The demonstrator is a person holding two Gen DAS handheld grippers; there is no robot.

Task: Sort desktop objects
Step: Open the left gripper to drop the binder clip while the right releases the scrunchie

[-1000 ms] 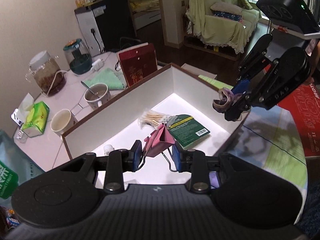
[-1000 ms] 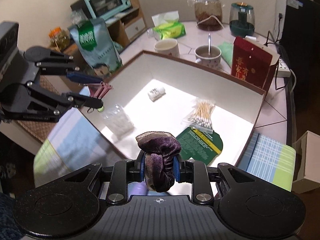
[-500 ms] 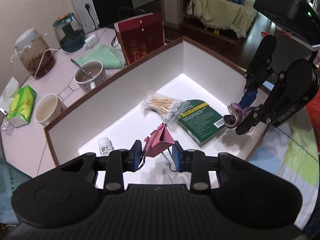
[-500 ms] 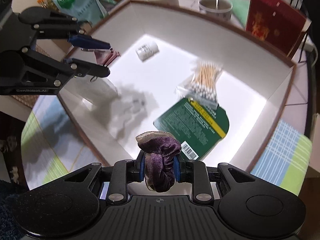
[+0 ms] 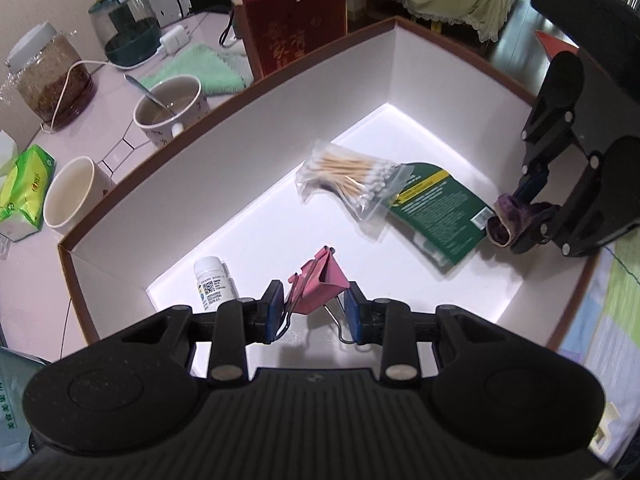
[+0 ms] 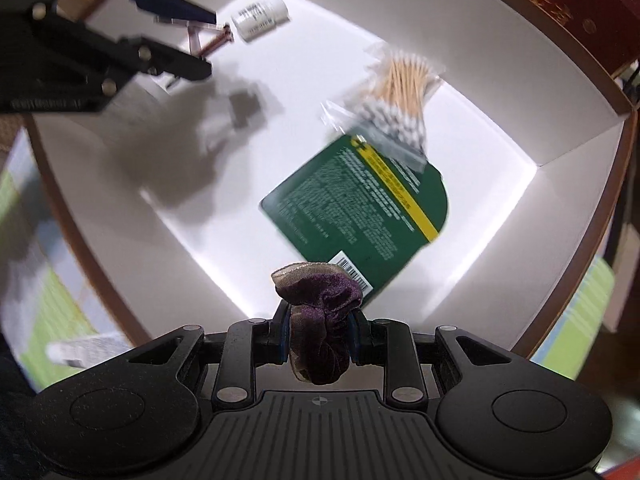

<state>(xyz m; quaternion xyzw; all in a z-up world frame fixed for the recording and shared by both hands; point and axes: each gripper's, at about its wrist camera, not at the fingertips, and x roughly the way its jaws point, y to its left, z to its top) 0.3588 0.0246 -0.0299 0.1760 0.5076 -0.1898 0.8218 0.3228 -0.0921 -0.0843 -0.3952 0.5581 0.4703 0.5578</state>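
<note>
**Two grippers loaded over the white box**

Two items were clamped: a pink binder clip (image 5: 320, 286) in the left gripper (image 5: 314, 314), a purple scrunchie (image 6: 318, 320) in the right gripper (image 6: 318, 338). Both hung above the white box (image 5: 224, 148), its near floor bare between bottle (image 5: 214, 286), cotton swabs (image 5: 350, 180) and green packet (image 5: 436, 212).

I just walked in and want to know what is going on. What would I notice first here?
A big white box fills the middle. The left gripper holds a pink clip over it, near a small white bottle. The right gripper holds a purple scrunchie above a green packet, with a bag of cotton swabs beside it.
</note>
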